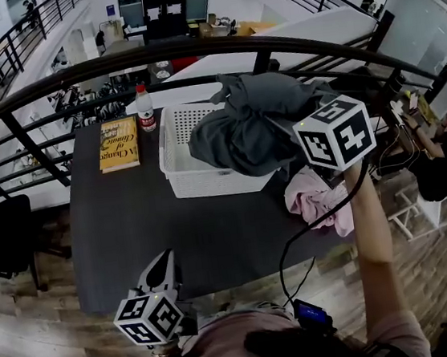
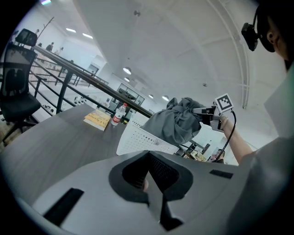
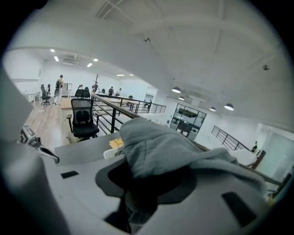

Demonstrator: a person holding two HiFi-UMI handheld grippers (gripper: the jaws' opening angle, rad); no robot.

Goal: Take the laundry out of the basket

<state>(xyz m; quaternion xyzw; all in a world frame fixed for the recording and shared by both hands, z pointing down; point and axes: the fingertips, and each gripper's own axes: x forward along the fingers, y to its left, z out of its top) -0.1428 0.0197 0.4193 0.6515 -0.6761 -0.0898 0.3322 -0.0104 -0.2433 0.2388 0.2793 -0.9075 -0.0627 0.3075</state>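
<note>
The right hand-held gripper [image 3: 140,202] is clamped partway closed on a grey garment [image 1: 242,135]. In the right gripper view the cloth fills the gap between the jaws and drapes over the top of them. The garment hangs from that grip in a bunched mass over the right half of the white basket [image 1: 186,166]. The hand-held gripper is at the garment's right side, raised above the basket's rim. In the left gripper view the bundle sits above the basket's perforated wall. Whether its lowest fold touches the rim cannot be told.

The basket stands on the dark worktop [image 1: 132,225], towards the far side and right of centre. Just beyond its near right corner, a pink cloth [image 1: 317,200] lies at the worktop's right edge, below the arm that holds the right hand-held gripper.

Left of the basket, a yellow book [image 1: 119,143] lies flat near the far edge. A plastic bottle with a red cap [image 1: 145,109] stands upright between the book and the basket, just beside both.

The left hand-held gripper [image 1: 163,268] is low at the near edge of the worktop, well apart from the basket and the garment. Its jaws are together with nothing between them.
</note>
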